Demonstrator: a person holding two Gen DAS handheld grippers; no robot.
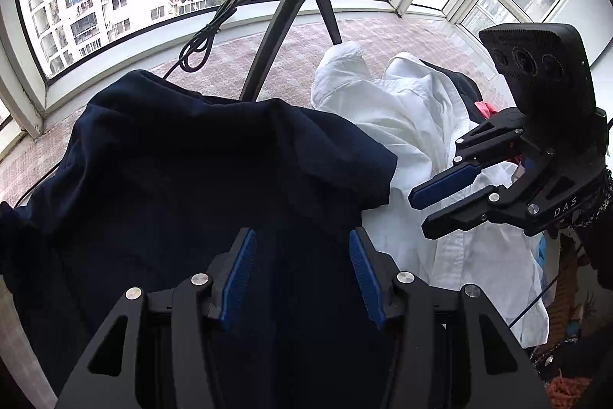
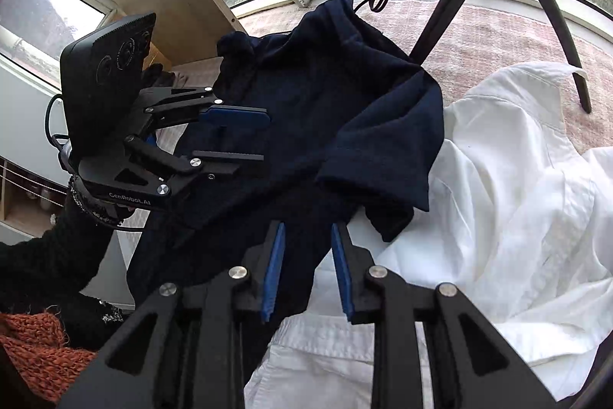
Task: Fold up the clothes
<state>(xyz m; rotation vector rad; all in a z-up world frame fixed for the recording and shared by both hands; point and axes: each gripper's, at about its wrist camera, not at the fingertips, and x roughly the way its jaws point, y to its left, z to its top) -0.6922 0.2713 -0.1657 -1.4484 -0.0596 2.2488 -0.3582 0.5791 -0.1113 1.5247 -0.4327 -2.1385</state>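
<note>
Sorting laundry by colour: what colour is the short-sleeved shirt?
Dark navy shirt, clearest in the right wrist view.

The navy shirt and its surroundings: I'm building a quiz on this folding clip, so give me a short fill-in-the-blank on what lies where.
1. The navy shirt partly overlaps a ____ shirt.
2. Behind the clothes stands a black ____ on the carpet.
3. The pads of the left gripper are coloured ____.
4. In the left wrist view, the right gripper hovers over the ____ shirt.

Missing words: white; tripod; blue; white
</note>
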